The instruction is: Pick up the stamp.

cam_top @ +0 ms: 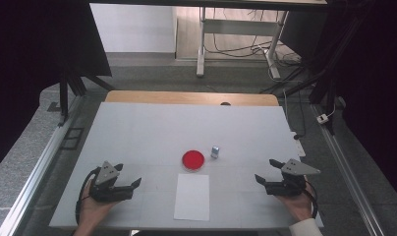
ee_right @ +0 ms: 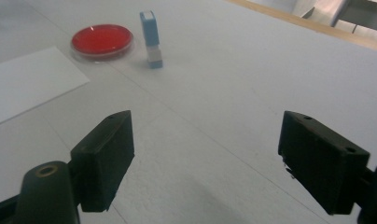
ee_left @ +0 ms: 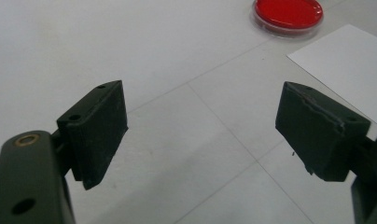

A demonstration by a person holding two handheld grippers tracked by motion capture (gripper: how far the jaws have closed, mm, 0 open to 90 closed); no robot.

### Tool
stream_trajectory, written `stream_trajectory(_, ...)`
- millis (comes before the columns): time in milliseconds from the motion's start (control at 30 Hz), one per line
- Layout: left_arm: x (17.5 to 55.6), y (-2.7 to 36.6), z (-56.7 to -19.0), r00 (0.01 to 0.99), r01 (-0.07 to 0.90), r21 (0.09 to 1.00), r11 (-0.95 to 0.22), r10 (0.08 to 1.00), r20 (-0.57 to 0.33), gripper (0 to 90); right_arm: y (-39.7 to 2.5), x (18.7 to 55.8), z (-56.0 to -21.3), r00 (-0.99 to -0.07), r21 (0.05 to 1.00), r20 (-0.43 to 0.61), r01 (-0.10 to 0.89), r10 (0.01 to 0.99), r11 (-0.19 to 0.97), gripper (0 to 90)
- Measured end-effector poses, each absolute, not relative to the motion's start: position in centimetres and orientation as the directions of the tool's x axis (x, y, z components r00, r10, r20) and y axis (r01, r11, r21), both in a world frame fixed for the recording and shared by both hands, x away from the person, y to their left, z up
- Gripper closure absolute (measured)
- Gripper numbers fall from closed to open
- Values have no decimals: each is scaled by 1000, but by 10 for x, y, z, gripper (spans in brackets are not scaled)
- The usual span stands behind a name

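Observation:
A round red dish (cam_top: 193,160) (ee_left: 288,15) (ee_right: 101,41) sits near the middle of the white table. Just right of it stands a small blue and white upright block (cam_top: 215,152) (ee_right: 150,39). A white sheet of paper (cam_top: 192,196) (ee_left: 345,65) (ee_right: 28,81) lies in front of the dish. My left gripper (cam_top: 129,178) (ee_left: 200,135) rests low at the front left, open and holding nothing. My right gripper (cam_top: 267,170) (ee_right: 207,158) sits at the front right, open and holding nothing, its jaws pointing toward the dish and block.
The white table (cam_top: 152,132) has a wooden strip (cam_top: 191,98) along its far edge. Metal rails (cam_top: 37,167) run along both sides. A desk frame with cables (cam_top: 236,44) stands beyond the table.

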State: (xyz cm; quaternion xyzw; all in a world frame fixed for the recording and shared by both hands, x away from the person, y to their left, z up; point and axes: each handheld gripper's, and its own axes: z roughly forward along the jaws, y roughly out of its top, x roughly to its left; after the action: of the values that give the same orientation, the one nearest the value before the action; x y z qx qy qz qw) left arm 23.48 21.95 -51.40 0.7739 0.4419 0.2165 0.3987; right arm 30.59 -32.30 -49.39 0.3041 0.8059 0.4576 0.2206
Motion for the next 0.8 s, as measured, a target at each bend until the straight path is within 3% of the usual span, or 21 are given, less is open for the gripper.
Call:
stream_trajectory(167, 228, 220, -513, 534, 503, 806, -313, 845, -5, 174, -318, 305, -493, -724, 859, -129, 260, 677, 441, 202)
stream_trajectory(800, 239, 214, -520, 550, 497, 801, -334, 835, 7, 189, -315, 300, -501, -722, 859, -103, 282, 685, 427, 225)
